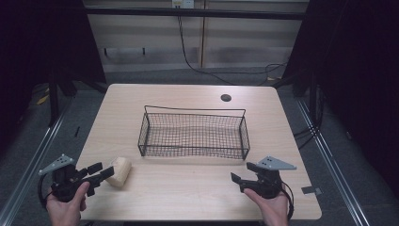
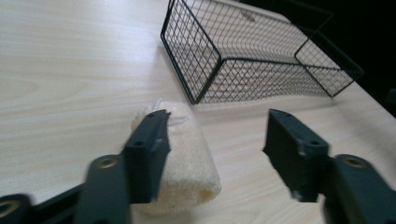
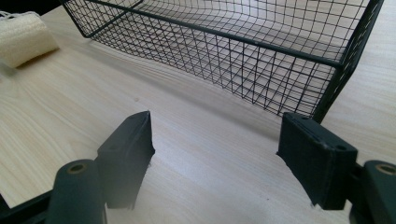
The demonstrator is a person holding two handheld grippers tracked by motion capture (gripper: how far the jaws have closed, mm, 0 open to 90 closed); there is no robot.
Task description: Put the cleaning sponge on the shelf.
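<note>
Cream roll point(image 2: 180, 158) on table point(image 1: 188, 193), just left of and below left gripper point(image 2: 215, 140), jaws apart, nothing between pads, left jaw over roll's top; right gripper point(image 3: 217, 149) jaws wide, empty, above bare wood; wire basket point(image 1: 193, 134) mid-table beyond both, roll near its front-left corner

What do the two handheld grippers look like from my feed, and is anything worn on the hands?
Both the left gripper and the right gripper are black, with two blocky flat-faced jaws carrying small screw holes, brass-coloured pivot bolts behind them, and a grey three-cornered plate with holes on top. A black cable loops from each. The hands are bare: no gloves or sleeves.
</note>
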